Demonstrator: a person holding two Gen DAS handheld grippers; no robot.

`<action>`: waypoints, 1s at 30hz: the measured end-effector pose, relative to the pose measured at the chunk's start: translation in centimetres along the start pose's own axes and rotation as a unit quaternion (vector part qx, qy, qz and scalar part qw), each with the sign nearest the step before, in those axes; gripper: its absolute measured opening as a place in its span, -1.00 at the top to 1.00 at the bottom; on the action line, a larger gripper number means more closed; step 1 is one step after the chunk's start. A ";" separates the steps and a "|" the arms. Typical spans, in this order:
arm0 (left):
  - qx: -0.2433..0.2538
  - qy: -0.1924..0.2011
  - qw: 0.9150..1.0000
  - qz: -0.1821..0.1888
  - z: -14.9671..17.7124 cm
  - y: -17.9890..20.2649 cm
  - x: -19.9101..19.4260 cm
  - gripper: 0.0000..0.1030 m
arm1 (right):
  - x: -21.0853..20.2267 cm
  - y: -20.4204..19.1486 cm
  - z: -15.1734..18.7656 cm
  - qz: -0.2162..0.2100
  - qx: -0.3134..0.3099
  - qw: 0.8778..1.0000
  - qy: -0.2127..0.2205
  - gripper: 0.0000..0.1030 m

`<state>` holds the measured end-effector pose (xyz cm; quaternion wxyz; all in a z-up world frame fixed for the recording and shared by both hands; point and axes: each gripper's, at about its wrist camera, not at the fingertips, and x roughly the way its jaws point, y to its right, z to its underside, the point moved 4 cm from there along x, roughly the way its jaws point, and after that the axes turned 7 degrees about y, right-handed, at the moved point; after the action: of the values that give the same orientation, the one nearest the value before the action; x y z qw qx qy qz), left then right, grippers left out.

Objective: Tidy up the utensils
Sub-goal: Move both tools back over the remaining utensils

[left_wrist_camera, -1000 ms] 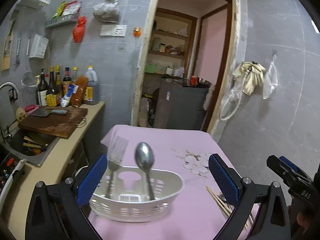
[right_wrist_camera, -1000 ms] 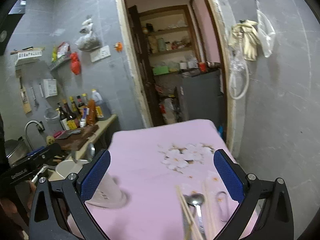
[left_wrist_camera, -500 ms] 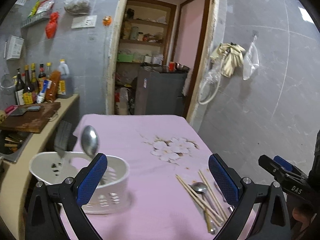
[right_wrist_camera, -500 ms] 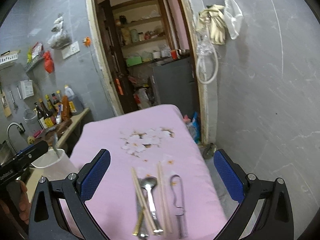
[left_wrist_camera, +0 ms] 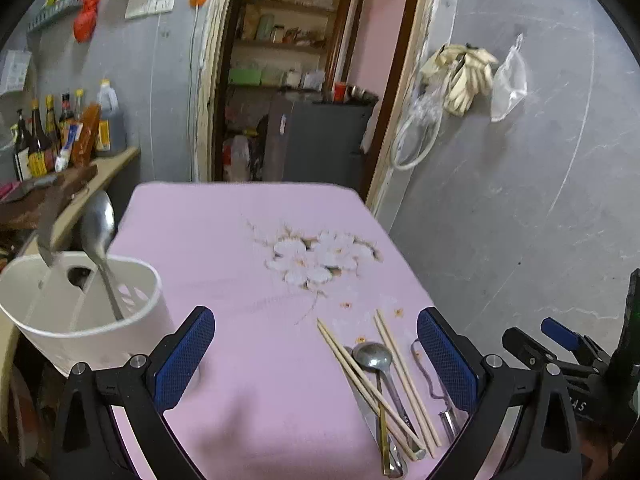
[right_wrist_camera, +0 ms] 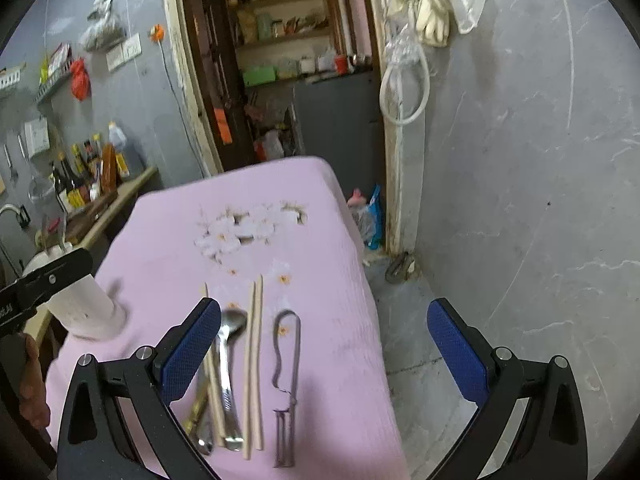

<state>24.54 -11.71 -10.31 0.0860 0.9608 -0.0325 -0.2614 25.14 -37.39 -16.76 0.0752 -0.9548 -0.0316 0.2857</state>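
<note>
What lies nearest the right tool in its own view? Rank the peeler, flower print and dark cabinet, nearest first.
1. Peeler: on the cloth, just left of the right tool.
2. Flower print: mid-table, ahead.
3. Dark cabinet: beyond the doorway.

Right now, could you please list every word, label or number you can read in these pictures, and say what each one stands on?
"AS": white letters on the black body of the right hand-held gripper, the rest cut off.
White lettering on the black left hand-held gripper: cut off at the picture's edge, unreadable.
Yellow labels on the dark sauce bottles: too small and blurred.
White wall plate: no legible text.
</note>
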 end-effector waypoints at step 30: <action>-0.020 -0.179 0.984 0.008 7.4 1.1 10.6 -0.14 | 8.1 -1.9 5.5 -0.079 -0.027 0.991 -0.104 -0.17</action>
<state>29.87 -14.99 -21.64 0.1001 0.8964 -0.0494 -0.4290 28.85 -33.94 -25.33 0.0677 -0.9161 -0.1221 0.3760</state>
